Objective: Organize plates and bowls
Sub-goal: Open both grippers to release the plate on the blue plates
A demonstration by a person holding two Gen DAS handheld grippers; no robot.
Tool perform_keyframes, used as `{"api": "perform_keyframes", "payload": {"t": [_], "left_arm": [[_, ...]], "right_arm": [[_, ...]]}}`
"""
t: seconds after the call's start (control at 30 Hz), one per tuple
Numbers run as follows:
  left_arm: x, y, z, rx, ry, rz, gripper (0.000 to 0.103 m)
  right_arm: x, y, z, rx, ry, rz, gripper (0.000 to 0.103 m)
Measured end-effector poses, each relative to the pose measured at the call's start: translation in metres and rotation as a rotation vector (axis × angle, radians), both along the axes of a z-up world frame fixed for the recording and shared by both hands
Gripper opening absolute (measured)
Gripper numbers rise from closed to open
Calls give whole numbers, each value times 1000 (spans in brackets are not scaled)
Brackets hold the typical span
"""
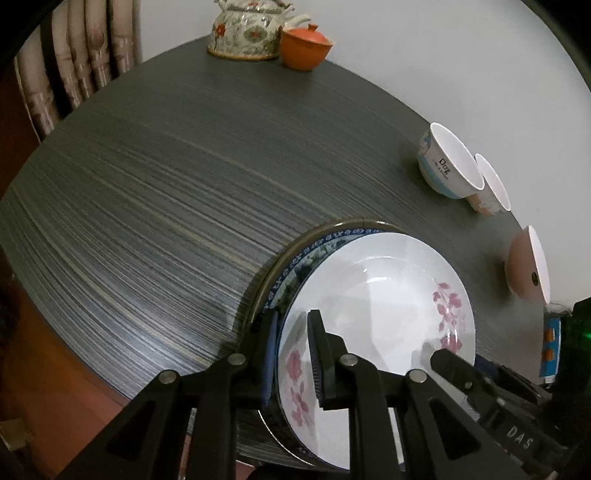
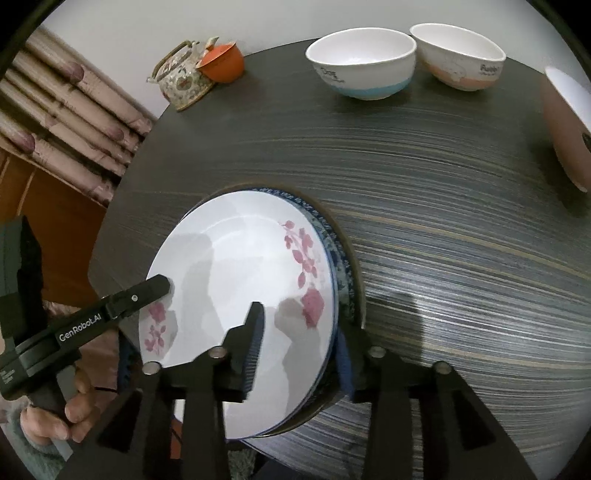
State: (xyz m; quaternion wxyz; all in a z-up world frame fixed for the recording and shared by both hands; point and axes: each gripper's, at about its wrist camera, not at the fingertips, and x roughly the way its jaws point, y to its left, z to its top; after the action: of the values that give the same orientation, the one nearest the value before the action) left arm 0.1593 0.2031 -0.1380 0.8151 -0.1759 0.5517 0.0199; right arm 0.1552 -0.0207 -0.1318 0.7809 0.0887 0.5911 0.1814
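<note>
A white plate with pink flowers lies on top of a blue-patterned plate at the near edge of the dark round table. My left gripper straddles the rim of the plate stack, one finger above and one below, and looks closed on it. My right gripper straddles the opposite rim the same way. Each gripper shows in the other's view: the right one and the left one. Three bowls stand at the far side.
A patterned teapot and an orange lidded cup stand at the far table edge. A curtain hangs beyond it. A white wall is behind the bowls. A small blue and orange item stands at the right.
</note>
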Motion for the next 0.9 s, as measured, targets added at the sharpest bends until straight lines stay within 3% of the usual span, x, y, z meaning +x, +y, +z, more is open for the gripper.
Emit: {"api": "perform_keyframes", "payload": {"t": [0.23,0.33,0.47,0.63,0.9], "left_arm": [[-1,-2,7,17,-50,1,24],[-2,-3,11,23,-69,1,24],[-2,-5,16,45,-100,-6,34],[-3,-6,18,62,-112,-14,34],[-3,-6,14,66,-111,-12,34]], "right_arm": [[-3,16,3,-69,-14,25,53],[-4,18,2,-82,-18,31,54],[-5,18,0,-84,-19,26,55],[-7,20,1,-86,-22,25,58],[-20,21,21,-135,-141,33,64]]}}
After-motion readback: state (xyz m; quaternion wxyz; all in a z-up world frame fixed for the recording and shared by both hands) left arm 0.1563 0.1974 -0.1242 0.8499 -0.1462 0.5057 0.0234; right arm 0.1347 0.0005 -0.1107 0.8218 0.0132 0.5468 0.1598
